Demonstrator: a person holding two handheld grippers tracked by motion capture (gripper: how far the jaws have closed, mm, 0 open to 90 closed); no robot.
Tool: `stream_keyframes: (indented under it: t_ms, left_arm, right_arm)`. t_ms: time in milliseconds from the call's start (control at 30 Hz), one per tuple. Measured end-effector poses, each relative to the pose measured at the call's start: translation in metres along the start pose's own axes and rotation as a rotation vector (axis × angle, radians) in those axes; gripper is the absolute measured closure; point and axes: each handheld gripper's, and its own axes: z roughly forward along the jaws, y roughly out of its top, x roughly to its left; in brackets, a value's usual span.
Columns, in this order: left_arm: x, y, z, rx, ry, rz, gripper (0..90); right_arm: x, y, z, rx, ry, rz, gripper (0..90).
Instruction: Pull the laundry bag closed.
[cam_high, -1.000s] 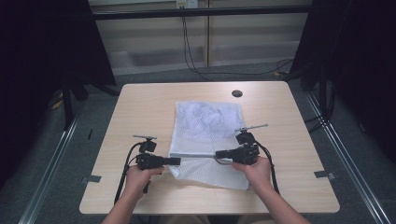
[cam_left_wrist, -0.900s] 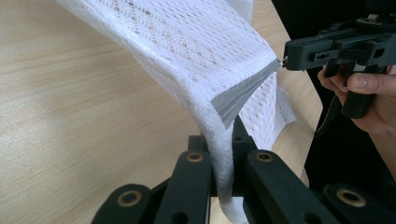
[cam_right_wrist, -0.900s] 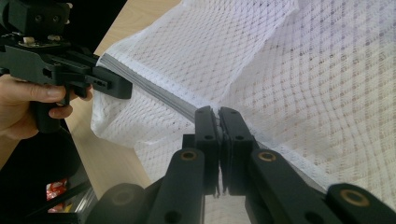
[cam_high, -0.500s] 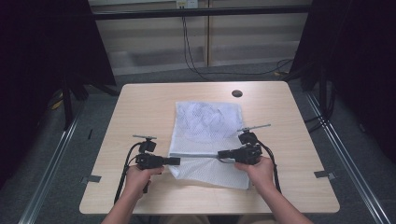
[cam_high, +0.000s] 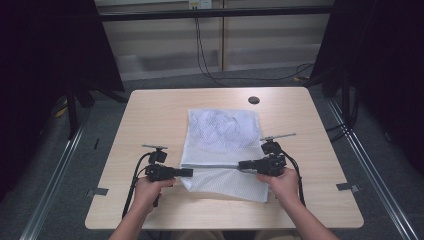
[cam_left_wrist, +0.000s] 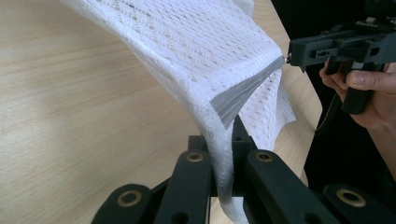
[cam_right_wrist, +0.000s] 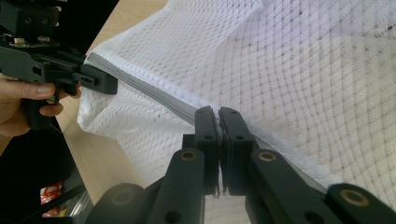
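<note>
A white mesh bag (cam_high: 220, 132) lies flat on the wooden table (cam_high: 155, 120), with a grey zipper (cam_high: 212, 166) running across its near part. My left gripper (cam_high: 190, 172) is shut on the bag's left edge at the zipper's end, and the mesh (cam_left_wrist: 210, 51) rises from between its jaws (cam_left_wrist: 224, 140). My right gripper (cam_high: 241, 164) is shut on the zipper (cam_right_wrist: 149, 93) farther right, its jaws (cam_right_wrist: 218, 116) pressed together over the grey strip. The strip is pulled taut and lifted between them. In each gripper view the other gripper shows: right (cam_left_wrist: 292, 53), left (cam_right_wrist: 109, 84).
A black round grommet (cam_high: 254, 100) sits in the table near the far edge. Metal floor rails (cam_high: 60, 170) run along both sides, and cables (cam_high: 205, 55) hang behind the table. Bare tabletop surrounds the bag on the left, right and front.
My right gripper has slid a little to the right along the zipper, so more grey strip shows between the two grippers. The left gripper has stayed put.
</note>
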Motion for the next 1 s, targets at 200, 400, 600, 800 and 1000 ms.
stream_keyframes:
  t_ms: [200, 400, 600, 800, 1000]
  left_arm:
    - [0.000, 0.000, -0.001, 0.000, -0.001, 0.003, 90.0]
    - [0.001, 0.000, -0.001, -0.002, 0.005, 0.005, 90.0]
    - [0.000, 0.000, 0.000, 0.003, 0.000, 0.004, 90.0]
    - [-0.001, 0.000, 0.000, -0.002, -0.002, 0.000, 90.0]
    - [0.000, 0.000, -0.001, 0.002, -0.005, 0.000, 90.0]
  right_arm:
    - [-0.001, -0.001, -0.002, 0.003, 0.003, -0.007, 87.2]
    - [-0.003, -0.001, -0.005, 0.001, -0.007, -0.010, 87.2]
    - [-0.007, -0.001, -0.010, -0.006, -0.012, -0.002, 87.2]
    - [-0.008, -0.002, -0.012, -0.008, -0.015, -0.001, 87.1]
    - [-0.010, -0.002, -0.014, -0.009, -0.019, 0.000, 87.2]
